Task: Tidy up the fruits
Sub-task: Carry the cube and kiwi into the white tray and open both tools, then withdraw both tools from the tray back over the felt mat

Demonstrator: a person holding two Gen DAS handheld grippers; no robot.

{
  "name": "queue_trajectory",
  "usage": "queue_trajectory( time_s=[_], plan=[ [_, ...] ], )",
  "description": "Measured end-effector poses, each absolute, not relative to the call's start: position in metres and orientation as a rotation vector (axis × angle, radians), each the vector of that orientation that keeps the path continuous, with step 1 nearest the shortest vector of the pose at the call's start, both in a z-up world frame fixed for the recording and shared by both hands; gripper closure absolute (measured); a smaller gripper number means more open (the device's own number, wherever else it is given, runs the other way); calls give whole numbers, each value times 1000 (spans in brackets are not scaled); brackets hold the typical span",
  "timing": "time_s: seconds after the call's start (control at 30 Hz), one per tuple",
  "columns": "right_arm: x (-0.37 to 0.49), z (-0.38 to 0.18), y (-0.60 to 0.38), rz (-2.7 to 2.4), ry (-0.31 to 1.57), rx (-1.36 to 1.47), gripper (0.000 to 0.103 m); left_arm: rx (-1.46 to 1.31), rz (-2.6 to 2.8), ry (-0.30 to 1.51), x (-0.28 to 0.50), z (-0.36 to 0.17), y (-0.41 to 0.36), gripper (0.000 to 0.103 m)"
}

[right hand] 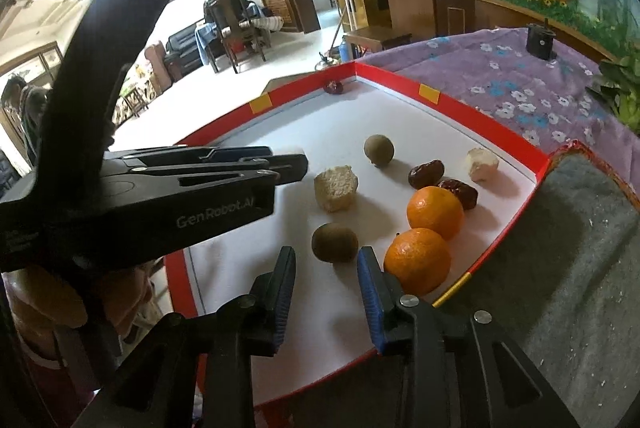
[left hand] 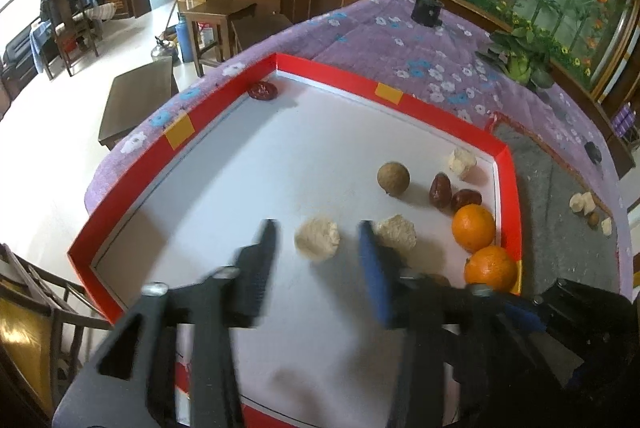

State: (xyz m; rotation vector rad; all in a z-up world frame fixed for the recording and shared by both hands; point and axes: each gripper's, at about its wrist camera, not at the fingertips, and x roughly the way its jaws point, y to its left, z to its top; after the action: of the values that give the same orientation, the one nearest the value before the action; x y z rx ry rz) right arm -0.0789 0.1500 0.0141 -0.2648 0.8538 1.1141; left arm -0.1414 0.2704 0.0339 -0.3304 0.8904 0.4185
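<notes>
Red-rimmed tray holds oranges, dates, longans.

- "GenRobot.AI" in pale letters on the black side of the left gripper, seen from the right wrist view.
- Smaller print further back there, too blurred to read.

My left claw is smeared by motion blur, its blue finger hiding part of the pale lump behind it, while in the right wrist view that claw's body covers the red tray's left side and my right claw's arms run off the bottom edge.
</notes>
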Motion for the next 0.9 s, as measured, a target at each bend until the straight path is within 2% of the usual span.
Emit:
queue_trajectory(
  time_s=[0.27, 0.37, 0.73, 0.9],
  plan=[
    [-72, 34, 106, 1054, 807, -188, 71, -280, 391, 826, -135, 60, 244, 51],
    [-65, 37, 81, 1000, 801, -168, 67, -264, 343, 826, -127, 64, 223, 51],
    [-40, 33, -21, 734, 799, -106, 66, -193, 167, 869, -79, 61, 132, 51],
    [-28, 29, -72, 603, 795, -90, 61, -170, 84, 909, -53, 54, 91, 51]
  ],
)
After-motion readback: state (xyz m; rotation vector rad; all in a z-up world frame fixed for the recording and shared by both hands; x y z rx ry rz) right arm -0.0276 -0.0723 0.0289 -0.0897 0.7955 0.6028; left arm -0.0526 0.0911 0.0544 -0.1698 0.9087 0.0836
